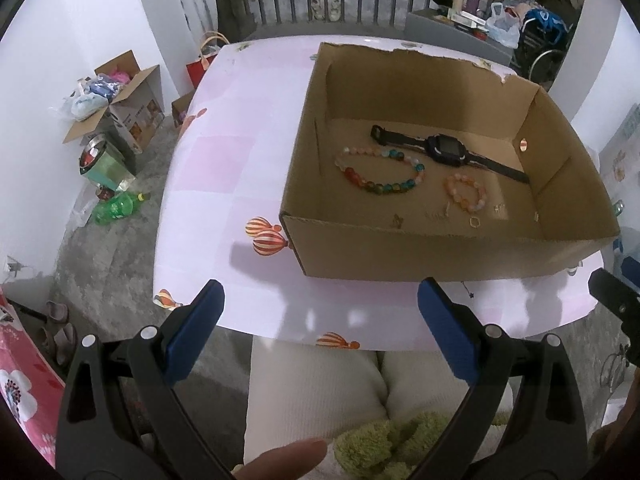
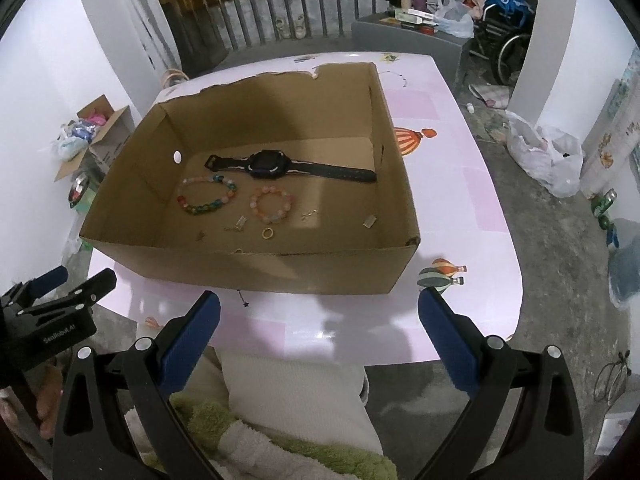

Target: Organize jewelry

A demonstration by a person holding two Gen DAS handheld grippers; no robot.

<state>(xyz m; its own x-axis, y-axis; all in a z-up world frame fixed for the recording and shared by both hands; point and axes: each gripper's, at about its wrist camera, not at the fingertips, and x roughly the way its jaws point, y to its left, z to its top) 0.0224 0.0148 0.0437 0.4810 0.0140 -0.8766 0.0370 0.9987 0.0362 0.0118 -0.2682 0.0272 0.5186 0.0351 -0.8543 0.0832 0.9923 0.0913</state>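
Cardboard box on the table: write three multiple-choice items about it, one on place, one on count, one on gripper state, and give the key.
1. Where does the black watch lie in the cardboard box?
A. behind both bracelets
B. outside the box
C. on the front wall

2. How many beaded bracelets are in the box?
A. one
B. two
C. four

3. How do both grippers stand?
A. shut on a ring
B. shut, holding nothing
C. open, holding nothing

Key: 1 A, it lies beyond the multicoloured bracelet and the orange bracelet; 2 B, those two; 3 C, left gripper and right gripper gape before the box.
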